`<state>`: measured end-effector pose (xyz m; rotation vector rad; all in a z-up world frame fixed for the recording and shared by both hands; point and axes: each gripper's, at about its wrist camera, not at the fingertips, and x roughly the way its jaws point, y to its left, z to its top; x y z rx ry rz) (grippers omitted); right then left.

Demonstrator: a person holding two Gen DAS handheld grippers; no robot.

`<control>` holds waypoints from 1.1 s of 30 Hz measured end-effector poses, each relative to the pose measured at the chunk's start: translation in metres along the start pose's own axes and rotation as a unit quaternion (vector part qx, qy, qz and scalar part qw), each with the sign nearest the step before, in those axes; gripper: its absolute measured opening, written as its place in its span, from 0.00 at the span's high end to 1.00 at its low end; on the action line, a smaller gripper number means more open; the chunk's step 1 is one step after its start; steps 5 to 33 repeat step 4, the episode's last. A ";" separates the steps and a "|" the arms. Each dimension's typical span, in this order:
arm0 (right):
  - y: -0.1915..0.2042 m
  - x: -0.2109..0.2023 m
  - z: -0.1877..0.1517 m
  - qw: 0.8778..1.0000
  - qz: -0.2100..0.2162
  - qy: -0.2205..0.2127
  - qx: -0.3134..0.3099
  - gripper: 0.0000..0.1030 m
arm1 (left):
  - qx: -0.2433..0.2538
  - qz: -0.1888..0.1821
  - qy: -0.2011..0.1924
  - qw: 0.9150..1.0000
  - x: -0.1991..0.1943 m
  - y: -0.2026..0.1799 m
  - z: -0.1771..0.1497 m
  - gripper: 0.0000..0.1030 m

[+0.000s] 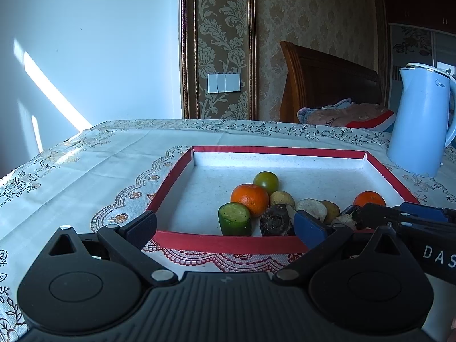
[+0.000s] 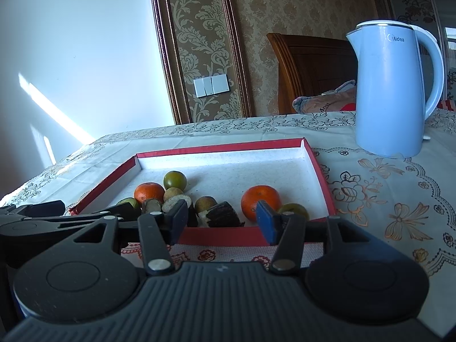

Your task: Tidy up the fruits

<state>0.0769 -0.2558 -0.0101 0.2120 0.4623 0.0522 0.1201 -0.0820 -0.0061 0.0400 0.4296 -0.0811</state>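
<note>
Two black two-finger grippers with blue pads, both tipped slightly downward at the near rim of the shallow red-edged white tray (image 1: 228, 243). Left gripper (image 1: 225, 228): jaws at widest, holding nothing, touching nothing. Right gripper (image 2: 223, 220): jaws narrower, nothing pressed between the pads. Fruits lie inside the tray's near half: green-skinned cucumber stub (image 1: 235, 219), orange mandarin (image 1: 250, 199), green tomato (image 1: 266, 182), second mandarin (image 2: 260, 202).

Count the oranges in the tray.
2. One orange lies on the left of the tray, beside a green fruit; the other orange lies to the right, near the front wall. None seems hidden.
</note>
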 end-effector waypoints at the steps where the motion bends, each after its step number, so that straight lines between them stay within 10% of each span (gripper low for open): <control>1: 0.000 0.000 0.000 1.000 0.000 0.000 0.000 0.50 | 0.000 0.000 0.000 1.000 0.000 0.000 0.000 0.00; 33: 0.000 -0.001 0.000 1.000 -0.002 -0.002 0.001 0.44 | 0.000 0.001 -0.002 1.000 -0.001 0.000 0.000 0.00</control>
